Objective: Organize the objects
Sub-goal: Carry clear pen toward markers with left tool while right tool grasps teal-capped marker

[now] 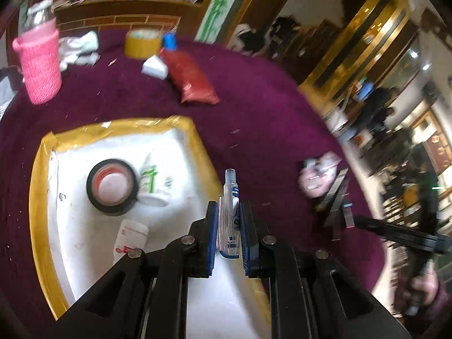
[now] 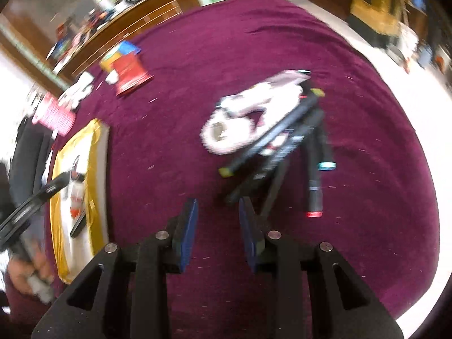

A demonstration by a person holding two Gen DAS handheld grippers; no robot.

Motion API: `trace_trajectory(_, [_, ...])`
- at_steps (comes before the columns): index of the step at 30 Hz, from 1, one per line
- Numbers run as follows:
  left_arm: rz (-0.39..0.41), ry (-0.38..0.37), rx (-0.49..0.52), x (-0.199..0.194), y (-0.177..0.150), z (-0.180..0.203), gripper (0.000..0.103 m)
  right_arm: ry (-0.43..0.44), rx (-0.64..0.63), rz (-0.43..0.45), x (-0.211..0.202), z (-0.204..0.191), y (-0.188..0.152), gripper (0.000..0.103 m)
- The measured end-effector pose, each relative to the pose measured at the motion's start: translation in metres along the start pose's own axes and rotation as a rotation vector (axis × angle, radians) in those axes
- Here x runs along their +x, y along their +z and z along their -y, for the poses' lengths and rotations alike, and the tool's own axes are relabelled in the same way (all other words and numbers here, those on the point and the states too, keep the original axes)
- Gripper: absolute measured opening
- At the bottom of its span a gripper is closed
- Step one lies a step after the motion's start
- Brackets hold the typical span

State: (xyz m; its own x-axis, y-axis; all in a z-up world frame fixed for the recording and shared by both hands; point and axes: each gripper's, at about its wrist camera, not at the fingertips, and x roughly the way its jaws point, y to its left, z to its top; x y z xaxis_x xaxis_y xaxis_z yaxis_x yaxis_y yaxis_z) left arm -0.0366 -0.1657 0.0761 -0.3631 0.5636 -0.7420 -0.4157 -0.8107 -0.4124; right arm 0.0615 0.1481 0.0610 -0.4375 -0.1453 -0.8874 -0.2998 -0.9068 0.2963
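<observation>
In the left wrist view we see the left claw (image 1: 228, 206) closed on a clear pen (image 1: 230, 214) with blue print on its barrel. The pen stands lengthwise between the two blue pads, its tip projecting beyond the fingertips and its rear end level with the pad bases. The claw and pen sit above the near right edge of a white tray (image 1: 180, 130) bordered with yellow tape, which rests on the purple surface (image 1: 254, 113). Inside the tray we note a black tape roll (image 1: 113, 188), a white tube with green print (image 1: 154, 180) touching the roll, and a small white bottle (image 1: 131, 238) nearer the camera. Beyond the tray lie a red packet (image 1: 192, 80), a yellow tape roll (image 1: 142, 42) and a pink knitted holder (image 1: 39, 65). In the right wrist view the right claw (image 2: 217, 207) hangs over bare purple cloth with a narrow gap between its pads and nothing between them. Just ahead and to its right lies a heap of dark markers (image 2: 285, 147) with coloured end caps, crossing one another. One marker end lies close to the right pad; we cannot tell whether it touches. A white and pink pouch (image 2: 243, 113) lies against the far side of the heap.
</observation>
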Motion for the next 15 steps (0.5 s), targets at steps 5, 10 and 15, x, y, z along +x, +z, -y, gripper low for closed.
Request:
trace_trajectory(5, [0.009,-0.089,0.014,-0.016,0.001,0.045,0.012,0.008,0.131,0.012,-0.007,0.058,0.014,0.027])
trace_trajectory(10, [-0.031,-0.083,0.052,0.005,-0.007,0.098,0.012,0.045,0.169,0.025,-0.013,0.095,0.033,0.028])
trace_trajectory(15, [-0.105,-0.021,0.043,0.052,-0.020,0.126,0.012,0.087,0.142,-0.032,0.000,0.107,0.043,0.028])
